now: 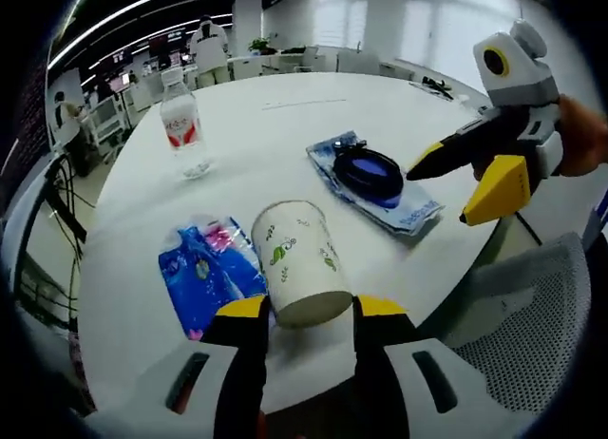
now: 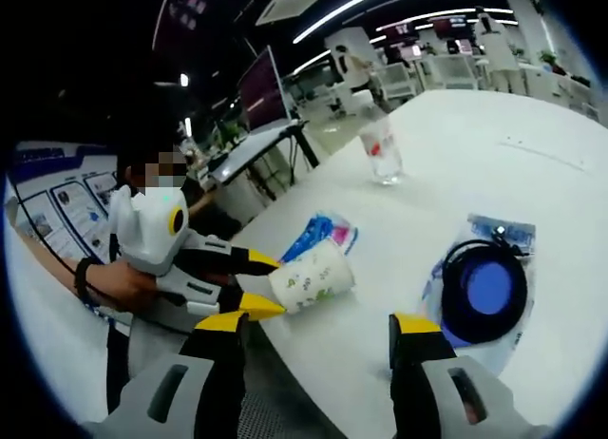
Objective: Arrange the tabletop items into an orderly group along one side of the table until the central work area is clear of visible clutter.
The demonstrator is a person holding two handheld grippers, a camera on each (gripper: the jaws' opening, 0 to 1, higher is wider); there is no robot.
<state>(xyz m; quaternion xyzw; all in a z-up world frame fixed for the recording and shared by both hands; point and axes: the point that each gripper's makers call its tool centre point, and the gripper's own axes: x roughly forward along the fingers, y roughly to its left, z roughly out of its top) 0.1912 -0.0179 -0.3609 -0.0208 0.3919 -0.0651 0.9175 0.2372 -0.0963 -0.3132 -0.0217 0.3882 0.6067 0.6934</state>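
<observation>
A: Start at the jaws. What is the left gripper (image 1: 305, 311) doing?

B: Its jaws stand on either side of the open mouth of the paper cup (image 1: 297, 260), which lies tipped on its side near the tabletop (image 1: 285, 125) edge. In the right gripper view the yellow tips sit above and below the cup's rim, so I'd call it clamped on the cup, or very nearly so.

A: And the right gripper (image 2: 318, 327)?

B: Spread wide with nothing between the jaws. It hangs just beside the black coiled cable (image 1: 369, 173), which rests in its blue-and-white packet (image 1: 404, 209).

A: What else is out there?

B: A blue snack pouch (image 1: 201, 273) lies flat, touching the cup on one side. Farther off, a clear water bottle (image 1: 182, 124) with a red label stands upright, well apart from the rest.

A: So how far along is the tidying?

B: Barely begun, I'd judge. The four items are scattered over the near half of the tabletop, not lined along one side. The cup and pouch already sit near the edge; the packet and especially the bottle would need to be brought in beside them. The cup probably wants standing upright too.

A: Anything beyond the tabletop?

B: A mesh chair (image 1: 532, 315) at the near edge, and office desks behind.
</observation>
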